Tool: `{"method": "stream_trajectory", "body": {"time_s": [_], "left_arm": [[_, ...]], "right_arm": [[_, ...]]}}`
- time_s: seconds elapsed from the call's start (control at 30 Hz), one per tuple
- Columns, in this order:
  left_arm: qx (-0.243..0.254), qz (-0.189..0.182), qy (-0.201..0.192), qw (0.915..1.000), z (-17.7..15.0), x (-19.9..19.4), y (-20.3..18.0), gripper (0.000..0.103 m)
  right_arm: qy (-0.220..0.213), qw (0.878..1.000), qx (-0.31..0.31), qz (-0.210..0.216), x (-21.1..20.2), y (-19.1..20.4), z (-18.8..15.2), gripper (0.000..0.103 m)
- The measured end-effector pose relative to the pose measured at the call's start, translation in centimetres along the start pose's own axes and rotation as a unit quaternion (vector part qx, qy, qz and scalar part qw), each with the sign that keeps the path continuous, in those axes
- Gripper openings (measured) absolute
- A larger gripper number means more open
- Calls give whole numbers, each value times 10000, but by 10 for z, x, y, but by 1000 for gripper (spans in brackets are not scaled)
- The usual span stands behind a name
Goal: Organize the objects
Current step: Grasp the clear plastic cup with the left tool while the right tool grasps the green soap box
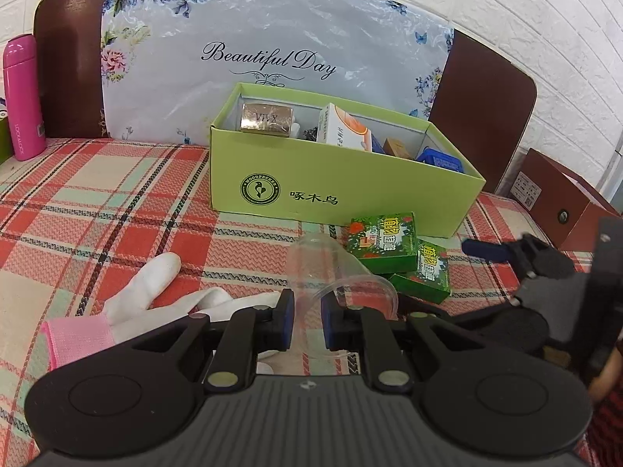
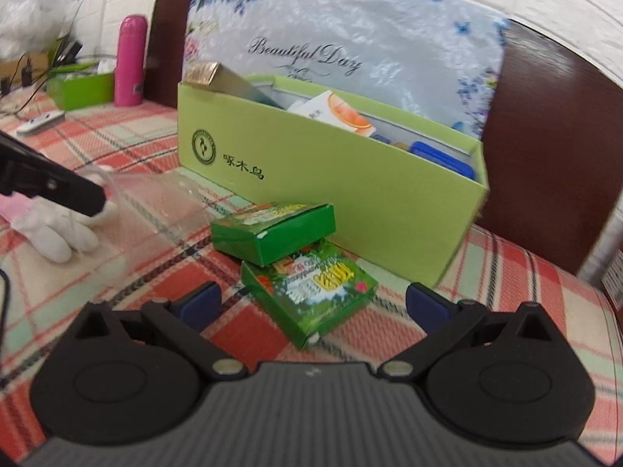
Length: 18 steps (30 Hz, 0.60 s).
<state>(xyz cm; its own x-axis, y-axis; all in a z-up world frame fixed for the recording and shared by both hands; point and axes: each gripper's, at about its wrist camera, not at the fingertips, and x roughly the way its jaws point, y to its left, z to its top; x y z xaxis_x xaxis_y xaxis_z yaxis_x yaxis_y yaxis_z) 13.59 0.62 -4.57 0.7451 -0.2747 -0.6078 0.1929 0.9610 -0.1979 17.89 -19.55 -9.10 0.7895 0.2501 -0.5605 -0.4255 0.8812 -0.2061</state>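
Nearest to me, my left gripper (image 1: pixel 305 321) was closed down on the rim of a clear plastic cup (image 1: pixel 323 264), one pad on each side of the thin wall. The cup lay on its side, base pointing away towards the far box. I judged a rim pinch the only workable hold, since the body was too wide and too soft to span. The cup was transparent, faintly ribbed and hard to see against the check cloth; its walls looked flimsy enough to buckle under more squeeze.

My right gripper (image 2: pixel 311 303) hovered low on the right with jaws spread wide, holding nothing. It bracketed the nearer of two green cartons (image 2: pixel 311 292), which I judged the next pick.

Left of the cup lay a white glove (image 1: pixel 155 284) with a pink cuff, flat on the worktop (image 1: pixel 97 202).

Just beyond, the two cartons were stacked askew, the upper green carton (image 2: pixel 272 231) resting partly on the lower, both close against the front wall of the box.

Further off stood the light green box (image 1: pixel 342 190), open-topped, already holding a metallic packet, an orange-and-white carton and something blue. It evidently served as the collecting bin.

Far left stood a pink flask (image 1: pixel 23 97), upright near the headboard.
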Motion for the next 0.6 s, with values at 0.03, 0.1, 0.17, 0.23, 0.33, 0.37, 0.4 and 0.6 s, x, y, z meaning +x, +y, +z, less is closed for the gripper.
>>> {"method": "stream_trajectory", "body": {"time_s": [0.03,0.1,0.17,0.23,0.33,0.37,0.4,0.6], "left_arm": [[-5,2,3,10000,0,0,0,15],[-16,6,15,10000,1,0,1,15],[-13,18,28,10000,0,1,1,15],[-10,25,41,10000,0,2,1,15],[-8,26,67,10000,0,3,1,15],[-4,18,66,10000,0,3,1,15],[-2,9,68,10000,0,3,1,15],[-4,-19,124,9999,-2,4,-2,15]], "right_arm": [[-1,9999,-58,98,6,-2,3,103],[8,9995,-12,311,15,-6,7,103],[53,9990,115,432,21,-11,7,102],[145,9980,326,513,20,-14,4,86],[212,9964,747,345,4,-13,-6,84],[239,9958,848,241,-3,-11,-10,83],[272,9946,990,162,-10,-10,-15,83],[519,9758,2097,-325,-61,4,-40,83]]}}
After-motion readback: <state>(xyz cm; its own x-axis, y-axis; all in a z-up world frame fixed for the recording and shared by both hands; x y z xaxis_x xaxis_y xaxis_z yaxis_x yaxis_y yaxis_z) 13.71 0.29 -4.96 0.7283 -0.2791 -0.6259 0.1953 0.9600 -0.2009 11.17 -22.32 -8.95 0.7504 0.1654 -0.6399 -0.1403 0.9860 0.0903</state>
